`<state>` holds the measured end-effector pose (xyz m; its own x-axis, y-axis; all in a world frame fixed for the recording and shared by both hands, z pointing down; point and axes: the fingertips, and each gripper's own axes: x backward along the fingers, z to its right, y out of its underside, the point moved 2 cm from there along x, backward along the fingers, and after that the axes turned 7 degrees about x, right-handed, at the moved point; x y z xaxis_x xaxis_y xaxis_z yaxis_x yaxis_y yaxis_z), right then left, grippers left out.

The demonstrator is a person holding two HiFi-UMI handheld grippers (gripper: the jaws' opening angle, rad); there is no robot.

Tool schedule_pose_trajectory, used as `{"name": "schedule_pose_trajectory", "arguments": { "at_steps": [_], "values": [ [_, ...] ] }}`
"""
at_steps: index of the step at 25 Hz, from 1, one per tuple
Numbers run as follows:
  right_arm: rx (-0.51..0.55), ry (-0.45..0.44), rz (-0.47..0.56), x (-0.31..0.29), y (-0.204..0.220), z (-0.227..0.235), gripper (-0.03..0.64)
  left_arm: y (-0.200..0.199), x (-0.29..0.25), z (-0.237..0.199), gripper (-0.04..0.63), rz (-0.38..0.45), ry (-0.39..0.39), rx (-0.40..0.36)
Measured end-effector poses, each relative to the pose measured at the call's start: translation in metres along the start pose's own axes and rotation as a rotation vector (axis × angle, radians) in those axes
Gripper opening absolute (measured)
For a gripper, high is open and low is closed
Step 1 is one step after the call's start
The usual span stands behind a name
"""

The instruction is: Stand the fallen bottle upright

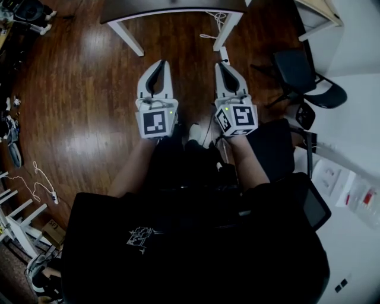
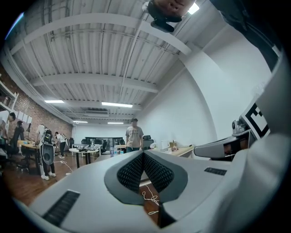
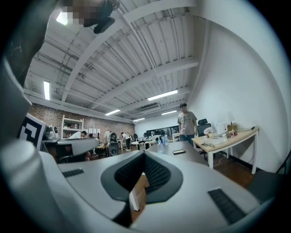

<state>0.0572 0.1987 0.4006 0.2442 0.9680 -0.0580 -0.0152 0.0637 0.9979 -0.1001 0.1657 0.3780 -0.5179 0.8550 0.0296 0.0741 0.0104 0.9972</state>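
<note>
While both are held level and side by side above the wood floor (image 1: 77, 89), the left gripper (image 1: 160, 62) has its jaws clenched together on nothing, and the right gripper (image 1: 224, 64) is likewise closed and empty. Small bottles (image 3: 158, 145) sit on the dark table (image 3: 193, 149) ahead, too small to tell whether one has fallen.

Beneath you, a dark wooden floor (image 1: 89, 95) carries a white-legged table (image 1: 172, 8) ahead, an office chair (image 1: 300, 74) to your right and a white cable (image 1: 38, 173) to your left.
</note>
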Motion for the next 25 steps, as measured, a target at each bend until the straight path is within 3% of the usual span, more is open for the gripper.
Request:
{"name": "schedule_pose_trajectory", "arguments": {
  "at_steps": [6,25],
  "values": [
    [-0.002,-0.017,0.008,0.014,-0.003,-0.018,0.025,-0.006,0.027,-0.004,-0.008,0.007,-0.025,-0.006],
    [0.052,-0.028,0.039,0.014,-0.031,-0.07,0.021,-0.024,0.047,-0.012,-0.008,0.042,0.03,0.009]
  ]
}}
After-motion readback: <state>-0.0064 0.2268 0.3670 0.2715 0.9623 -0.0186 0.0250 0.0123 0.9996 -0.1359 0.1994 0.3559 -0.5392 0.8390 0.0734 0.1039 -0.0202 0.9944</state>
